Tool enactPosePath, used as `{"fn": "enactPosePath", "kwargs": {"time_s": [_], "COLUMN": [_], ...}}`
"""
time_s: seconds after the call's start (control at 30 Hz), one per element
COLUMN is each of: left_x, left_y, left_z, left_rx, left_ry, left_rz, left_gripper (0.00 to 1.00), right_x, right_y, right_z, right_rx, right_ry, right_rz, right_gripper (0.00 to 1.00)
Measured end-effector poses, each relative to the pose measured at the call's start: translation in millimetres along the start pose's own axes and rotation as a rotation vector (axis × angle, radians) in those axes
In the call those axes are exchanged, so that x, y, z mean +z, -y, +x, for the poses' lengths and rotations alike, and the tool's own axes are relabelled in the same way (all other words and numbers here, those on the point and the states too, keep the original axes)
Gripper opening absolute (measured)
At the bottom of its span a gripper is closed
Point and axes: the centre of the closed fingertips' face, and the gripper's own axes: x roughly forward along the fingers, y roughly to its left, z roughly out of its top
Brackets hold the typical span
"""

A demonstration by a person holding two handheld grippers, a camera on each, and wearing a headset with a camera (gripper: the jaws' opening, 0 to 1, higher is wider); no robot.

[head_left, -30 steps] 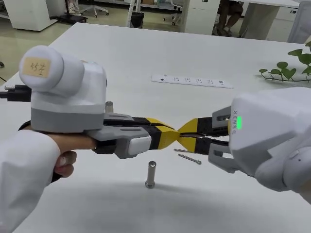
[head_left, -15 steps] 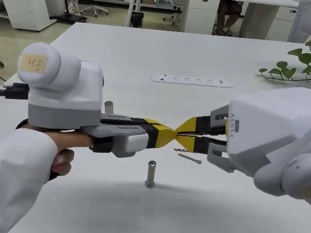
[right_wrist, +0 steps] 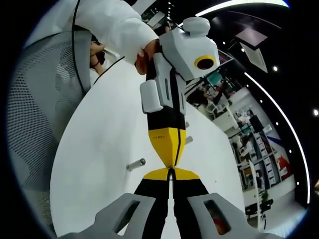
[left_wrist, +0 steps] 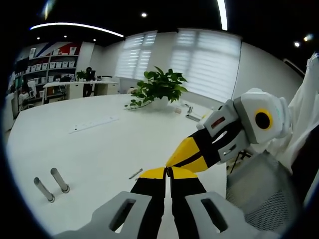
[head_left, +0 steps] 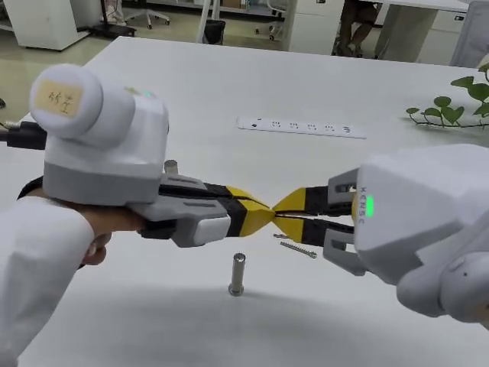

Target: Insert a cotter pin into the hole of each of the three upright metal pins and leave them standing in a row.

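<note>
Left gripper's yellow wedge tips closed, touching closed right gripper; smooth cylindrical metal pin upright nearby.

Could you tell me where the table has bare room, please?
Bare: tabletop between power strip and the jaws, and the near strip before the upright pin. Crowded: where the left hand-held gripper meets the right hand-held gripper, near the cotter pin.

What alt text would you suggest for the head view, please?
The left hand-held gripper and right hand-held gripper meet tip to tip above a white table. Near them a metal pin stands upright, with a cotter pin lying flat nearby.
</note>
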Motion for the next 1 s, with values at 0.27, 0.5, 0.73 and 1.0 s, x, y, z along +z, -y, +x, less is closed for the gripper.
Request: {"fn": "enactPosePath", "kwargs": {"time_s": [0.27, 0.5, 0.73, 1.0], "left_x": [3.9, 4.4, 0.0, -1.2], "left_y": [2.0, 6.7, 6.7, 2.8], "left_z": [0.9, 1.9, 1.7, -2.8], "left_rx": [0.009, 0.004, 0.005, 0.013], "left_ry": [0.000, 0.003, -0.017, 0.001], "left_rz": [-0.021, -0.007, 0.035, 0.033], "left_gripper": [0.00, 0.00, 0.00, 0.00], "right_x": [0.0, -0.7, -1.9, -1.9], "right_y": [2.2, 1.7, 3.3, 2.5], "right_z": [-3.4, -7.6, -7.8, -7.7], "right_rx": [-0.025, -0.043, -0.055, -0.041], "right_ry": [-0.011, -0.008, -0.017, 0.003], "right_rz": [-0.008, 0.027, 0.040, 0.100], "right_gripper": [0.00, 0.00, 0.05, 0.16]}}
